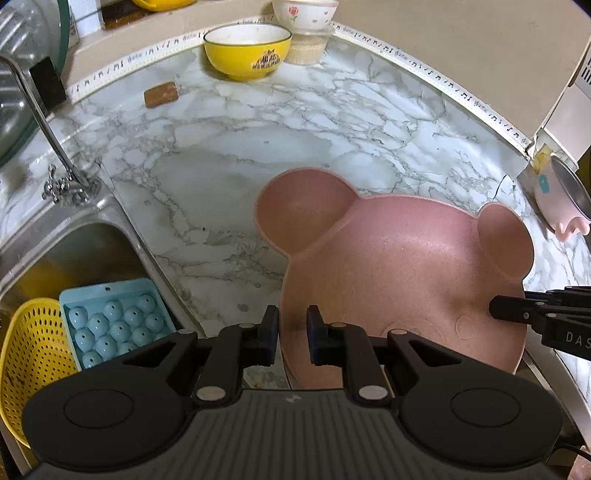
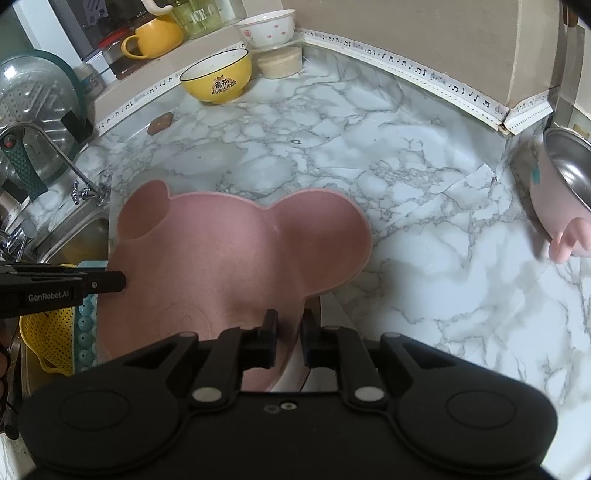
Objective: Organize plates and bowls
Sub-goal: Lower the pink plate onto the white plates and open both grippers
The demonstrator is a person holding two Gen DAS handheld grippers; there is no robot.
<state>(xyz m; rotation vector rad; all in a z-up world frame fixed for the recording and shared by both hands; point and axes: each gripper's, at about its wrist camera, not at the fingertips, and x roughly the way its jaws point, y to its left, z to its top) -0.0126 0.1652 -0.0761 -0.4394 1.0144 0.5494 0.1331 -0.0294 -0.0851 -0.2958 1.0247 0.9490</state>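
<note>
While both grippers pinch its opposite rims, pink bear-shaped plate (image 1: 402, 280) hangs tilted over counter's (image 1: 258, 158) near edge beside sink (image 1: 74, 251). Left gripper (image 1: 291, 334) clamps plate's left rim; right gripper (image 2: 289, 338) clamps right rim, jaws narrow. Plate: matte speckled pink, two round ear wells, faint embossed face. At counter's far edge, yellow bowl (image 1: 246, 50) with black rim; behind it, white floral bowl (image 1: 304, 13) stacked on lidded container (image 1: 306, 48).
</note>
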